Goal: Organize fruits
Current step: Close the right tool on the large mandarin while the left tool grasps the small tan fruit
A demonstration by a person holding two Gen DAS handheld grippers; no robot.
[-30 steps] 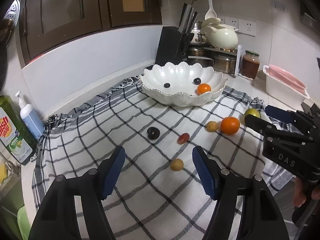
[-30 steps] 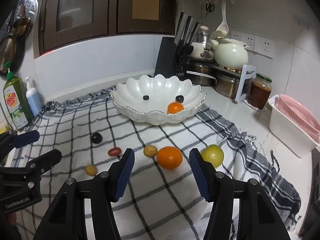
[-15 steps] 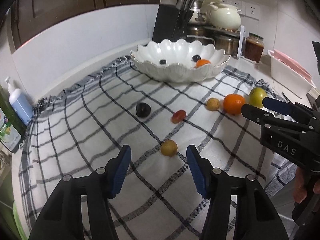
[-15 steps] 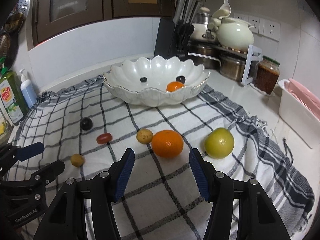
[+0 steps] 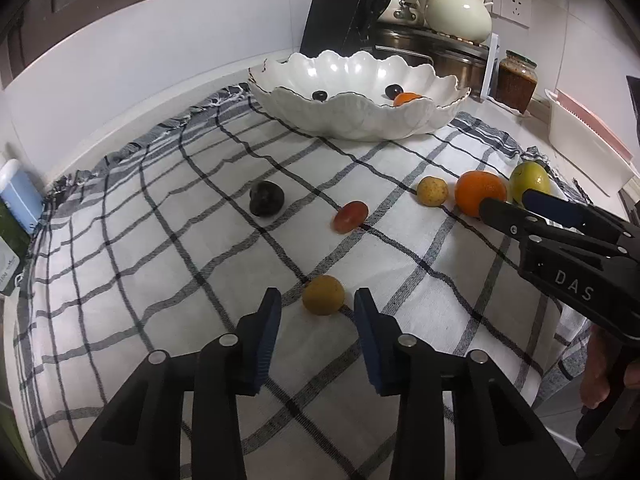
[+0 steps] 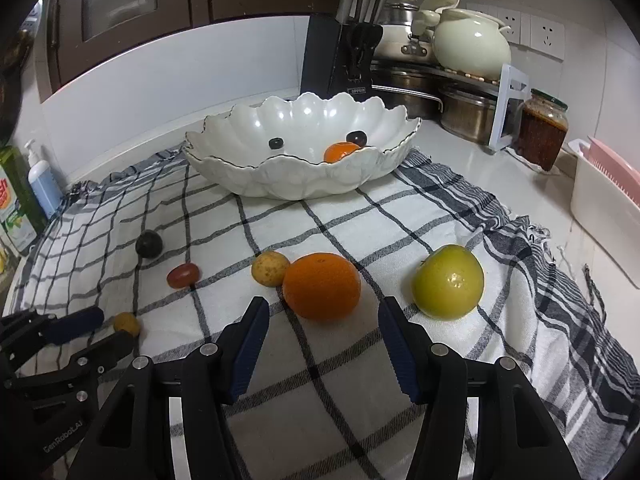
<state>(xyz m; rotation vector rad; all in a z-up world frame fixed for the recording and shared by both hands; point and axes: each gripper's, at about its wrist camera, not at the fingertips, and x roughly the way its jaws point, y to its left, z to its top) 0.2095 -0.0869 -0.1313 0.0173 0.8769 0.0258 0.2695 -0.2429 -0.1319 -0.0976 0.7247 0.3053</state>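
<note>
While both claws hang released — left gripper (image 5: pixel 316 308) straddling the small yellow fruit (image 5: pixel 323 294), right gripper (image 6: pixel 320 320) facing the orange (image 6: pixel 322 286) — each approach looks done, and closing comes next.

Dim, even indoor light; soft shadows; glare on the white bowl (image 6: pixel 304 168); heavy fisheye bending and dark corners.

Bowl (image 6: pixel 304 176) glossy glazed ceramic, cloth (image 6: pixel 360 240) matt coarse weave (frayed edges). Fingers (image 6: pixel 252 344) matt black plastic, ribbed blue pads. Pots (image 6: pixel 468 114) brushed metal.
</note>
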